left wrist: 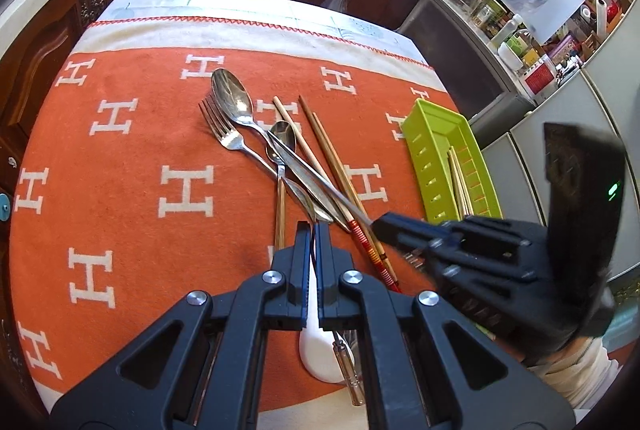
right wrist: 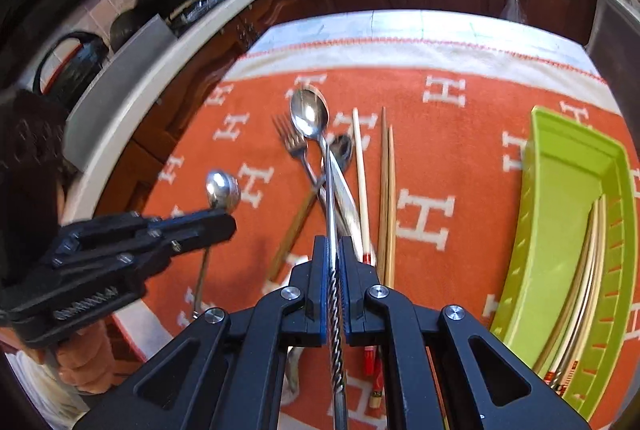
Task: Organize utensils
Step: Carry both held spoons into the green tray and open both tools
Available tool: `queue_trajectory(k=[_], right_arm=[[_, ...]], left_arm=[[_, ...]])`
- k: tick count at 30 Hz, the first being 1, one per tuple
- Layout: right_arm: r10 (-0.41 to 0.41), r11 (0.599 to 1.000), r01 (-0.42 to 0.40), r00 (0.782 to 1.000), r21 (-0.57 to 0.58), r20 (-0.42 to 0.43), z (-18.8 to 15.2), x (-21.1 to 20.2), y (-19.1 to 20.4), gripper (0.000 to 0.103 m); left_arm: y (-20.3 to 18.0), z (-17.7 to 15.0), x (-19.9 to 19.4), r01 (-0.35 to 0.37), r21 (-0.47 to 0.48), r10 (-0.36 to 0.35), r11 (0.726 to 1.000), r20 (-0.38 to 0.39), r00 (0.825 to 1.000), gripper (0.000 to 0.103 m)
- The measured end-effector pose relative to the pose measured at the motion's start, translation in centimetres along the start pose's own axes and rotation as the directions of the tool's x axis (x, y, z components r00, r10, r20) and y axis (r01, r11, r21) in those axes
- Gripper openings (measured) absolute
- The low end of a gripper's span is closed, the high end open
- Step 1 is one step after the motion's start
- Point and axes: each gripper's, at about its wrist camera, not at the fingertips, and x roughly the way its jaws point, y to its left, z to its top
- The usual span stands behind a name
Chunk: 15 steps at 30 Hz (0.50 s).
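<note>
The right gripper (right wrist: pixel 334 254) clamps a long twisted-handle spoon (right wrist: pixel 310 115); at nine o'clock, the left gripper (right wrist: pixel 228 226) pinches a small spoon (right wrist: pixel 222 189) above the orange cloth (right wrist: pixel 460 157).

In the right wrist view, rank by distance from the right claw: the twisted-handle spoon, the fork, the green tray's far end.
1. Twisted-handle spoon: clamped in the right claw, bowl pointing away.
2. Fork: on the cloth, ahead and left.
3. Green tray: far end, ahead and far right.
</note>
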Motion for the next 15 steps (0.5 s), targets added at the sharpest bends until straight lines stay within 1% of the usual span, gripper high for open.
queue_trajectory(k=[4, 8, 15], right_arm=[[-0.013, 0.999, 0.011, 0.999, -0.03, -0.053, -0.9, 2.5, 0.5, 0.005], [-0.03, 0.999, 0.027, 0.996, -0.045, -0.087, -1.5, 4.5, 0.5, 0.004], [-0.021, 0.999, 0.017, 0.992, -0.035, -0.122, -1.3, 5.6, 0.0, 0.005]], left_arm=[[0.2, -0.2, 0.0, -0.017, -0.008, 0.017, 1.0, -0.003, 1.0, 0.0], [1.3, -0.4, -0.3, -0.032, -0.032, 0.032, 0.999, -0.002, 0.999, 0.0], [2.6, -0.3, 0.0, -0.03, -0.058, 0.029, 0.998, -0.012, 1.0, 0.0]])
